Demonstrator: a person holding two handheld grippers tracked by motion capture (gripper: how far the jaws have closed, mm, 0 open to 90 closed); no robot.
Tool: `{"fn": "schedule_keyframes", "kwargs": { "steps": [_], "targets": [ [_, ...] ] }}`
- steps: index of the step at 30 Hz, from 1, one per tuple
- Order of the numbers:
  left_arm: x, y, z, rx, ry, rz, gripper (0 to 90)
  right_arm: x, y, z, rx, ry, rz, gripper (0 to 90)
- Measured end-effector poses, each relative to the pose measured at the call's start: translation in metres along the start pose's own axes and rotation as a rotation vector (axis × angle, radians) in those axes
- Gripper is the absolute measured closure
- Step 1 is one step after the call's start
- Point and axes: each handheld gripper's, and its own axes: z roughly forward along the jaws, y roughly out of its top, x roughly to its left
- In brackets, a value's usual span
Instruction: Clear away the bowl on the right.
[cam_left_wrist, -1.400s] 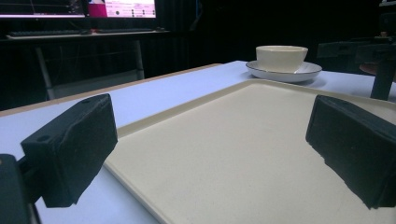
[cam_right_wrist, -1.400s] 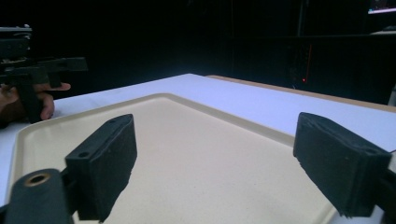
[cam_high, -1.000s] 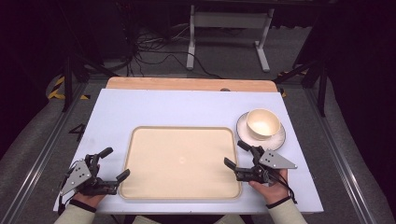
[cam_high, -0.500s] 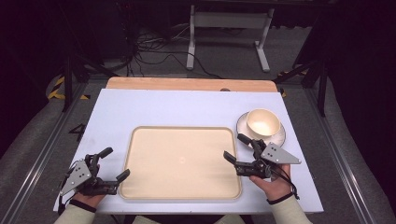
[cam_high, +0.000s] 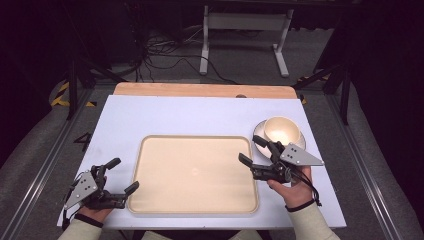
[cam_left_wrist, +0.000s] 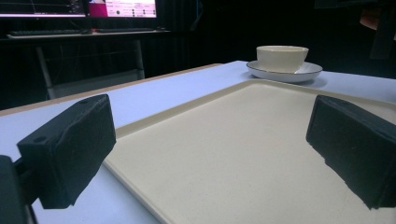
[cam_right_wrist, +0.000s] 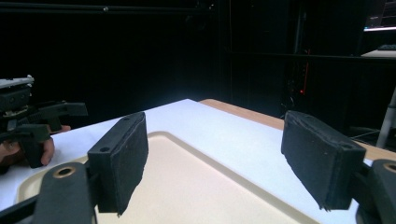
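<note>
A cream tray (cam_high: 192, 172) lies in the middle of the white table top. Behind its right corner a cream bowl (cam_high: 280, 129) sits on a white saucer (cam_high: 299, 141). My left gripper (cam_high: 124, 174) rests open at the tray's near left corner with nothing between its jaws; in the left gripper view it (cam_left_wrist: 212, 149) looks across the tray (cam_left_wrist: 243, 135) to the bowl (cam_left_wrist: 282, 57). My right gripper (cam_high: 249, 149) hovers open over the tray's right edge, just in front of the saucer. Its jaws have just been closing a little, with nothing between them (cam_right_wrist: 219, 158).
A wooden strip (cam_high: 200, 90) runs along the table's far edge. Beyond it stand a white metal frame (cam_high: 245, 30) and floor cables. The right gripper view shows the left gripper (cam_right_wrist: 42, 121) at the far left beside the tray (cam_right_wrist: 196, 186).
My right gripper has lifted off the table and now stands higher over the tray's right edge, nearer the saucer. The left gripper has kept still.
</note>
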Motion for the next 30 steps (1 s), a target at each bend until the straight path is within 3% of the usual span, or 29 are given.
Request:
{"fn": "schedule_keyframes", "kwargs": {
  "steps": [5,13,16,18,22,26,28,30],
  "targets": [
    [0.0,0.0,0.0,0.0,0.0,0.0,1.9,-0.003,0.004,0.001,0.02,-0.005,-0.001,23.1],
    [0.0,0.0,0.0,-0.002,0.001,0.0,1.8,-0.021,0.01,-0.003,0.062,-0.061,0.026,24.1],
    [0.0,0.0,0.0,-0.003,0.002,-0.001,1.8,-0.027,0.013,-0.006,0.081,-0.08,0.073,27.6],
    [0.0,0.0,0.0,-0.002,0.001,0.0,1.8,-0.031,0.015,-0.007,0.104,-0.102,0.081,29.0],
    [0.0,0.0,0.0,-0.003,0.002,0.0,1.8,-0.037,0.02,-0.01,0.156,-0.168,0.049,29.1],
    [0.0,0.0,0.0,-0.003,0.002,-0.001,1.8,-0.044,0.024,-0.014,0.189,-0.196,0.077,29.4],
    [0.0,0.0,0.0,-0.003,0.002,0.0,1.8,-0.047,0.025,-0.017,0.228,-0.27,0.042,27.5],
    [0.0,0.0,0.0,-0.003,0.002,0.0,1.8,-0.051,0.026,-0.019,0.258,-0.297,0.075,28.9]
  ]
}}
